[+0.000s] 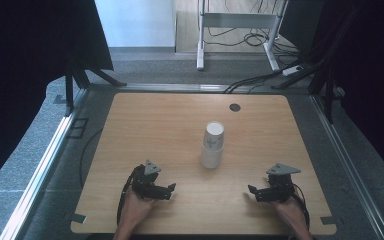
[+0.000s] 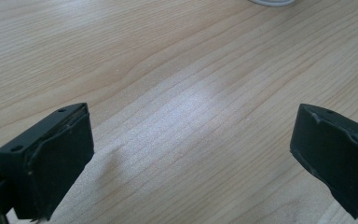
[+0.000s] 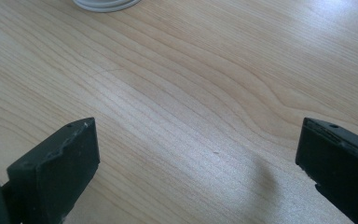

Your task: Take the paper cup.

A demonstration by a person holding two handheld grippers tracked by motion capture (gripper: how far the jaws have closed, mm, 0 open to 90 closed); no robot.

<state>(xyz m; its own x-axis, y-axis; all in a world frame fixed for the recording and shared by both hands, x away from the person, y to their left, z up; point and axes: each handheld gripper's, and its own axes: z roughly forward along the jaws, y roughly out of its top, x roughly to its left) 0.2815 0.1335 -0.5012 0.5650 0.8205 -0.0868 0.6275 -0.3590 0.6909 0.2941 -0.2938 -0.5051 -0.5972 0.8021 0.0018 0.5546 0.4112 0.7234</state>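
Observation:
A stack of white paper cups [image 1: 213, 145] stands upside down near the middle of the wooden table [image 1: 145, 125]. My left gripper [image 1: 171, 190] rests low near the front edge, left of the stack, with its jaws apart and pointing right. My right gripper [image 1: 252, 192] mirrors it on the right side and points left. In the left gripper view the gripper [image 2: 192, 123] is open over bare wood, with the cup's rim [image 2: 272, 2] at the top edge. The right gripper view has its gripper [image 3: 199, 135] open too, the cup rim [image 3: 106, 4] at the top left.
A dark round grommet [image 1: 235, 107] sits near the table's far edge. Black curtains hang at both sides. Beyond the table stand a white desk frame [image 1: 200, 45] and floor cables [image 1: 250, 82]. A person's hands come in at the bottom edge.

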